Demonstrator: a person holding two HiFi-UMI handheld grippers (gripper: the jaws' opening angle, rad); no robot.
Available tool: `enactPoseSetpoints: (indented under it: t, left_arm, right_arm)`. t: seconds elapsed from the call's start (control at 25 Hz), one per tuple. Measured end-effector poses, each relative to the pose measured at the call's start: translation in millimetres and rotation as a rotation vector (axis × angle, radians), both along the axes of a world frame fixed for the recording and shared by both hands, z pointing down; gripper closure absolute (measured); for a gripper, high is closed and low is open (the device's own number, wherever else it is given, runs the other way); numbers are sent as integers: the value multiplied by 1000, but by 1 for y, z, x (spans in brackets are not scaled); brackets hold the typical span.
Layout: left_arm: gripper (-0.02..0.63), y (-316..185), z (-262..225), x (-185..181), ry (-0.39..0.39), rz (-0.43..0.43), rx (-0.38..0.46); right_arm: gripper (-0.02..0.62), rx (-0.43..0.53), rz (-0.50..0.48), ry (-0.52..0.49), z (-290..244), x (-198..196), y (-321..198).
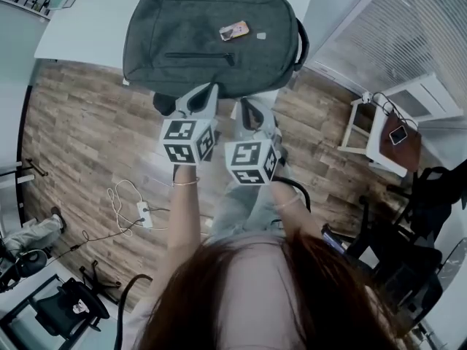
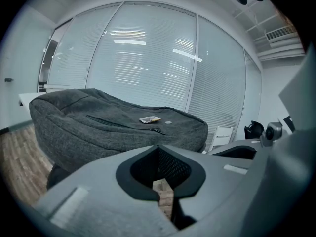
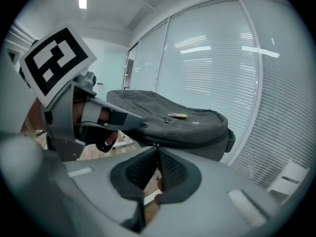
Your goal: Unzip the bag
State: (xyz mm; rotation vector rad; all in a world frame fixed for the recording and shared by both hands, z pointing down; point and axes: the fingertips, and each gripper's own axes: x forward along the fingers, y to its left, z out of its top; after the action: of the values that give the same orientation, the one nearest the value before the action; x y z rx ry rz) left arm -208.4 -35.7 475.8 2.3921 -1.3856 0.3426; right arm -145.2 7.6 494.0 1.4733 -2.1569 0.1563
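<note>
Clenched, empty fingers (image 2: 129, 179) poised just short of the grey bag (image 1: 211, 35)

The left gripper (image 2: 158, 148) and right gripper (image 3: 157, 146) are pressed shut on nothing, side by side; the bag lies just ahead of them, its near edge seemingly overhanging the white tabletop (image 1: 80, 28). Risk: tugging a zip pull with nothing pinning the bag could drag it off toward the floor (image 1: 73, 122), and the small card (image 1: 234, 30) lying beyond on top could slide away. Its print is too small to read; no brand shows
</note>
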Motion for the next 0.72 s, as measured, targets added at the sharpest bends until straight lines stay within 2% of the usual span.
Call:
enactPoseSetpoints:
  t: [0.72]
  left_arm:
    - [598,-1,0,-1,3,-91,22]
  right_arm:
    - [584,-14,-55,31,-1,33,-11]
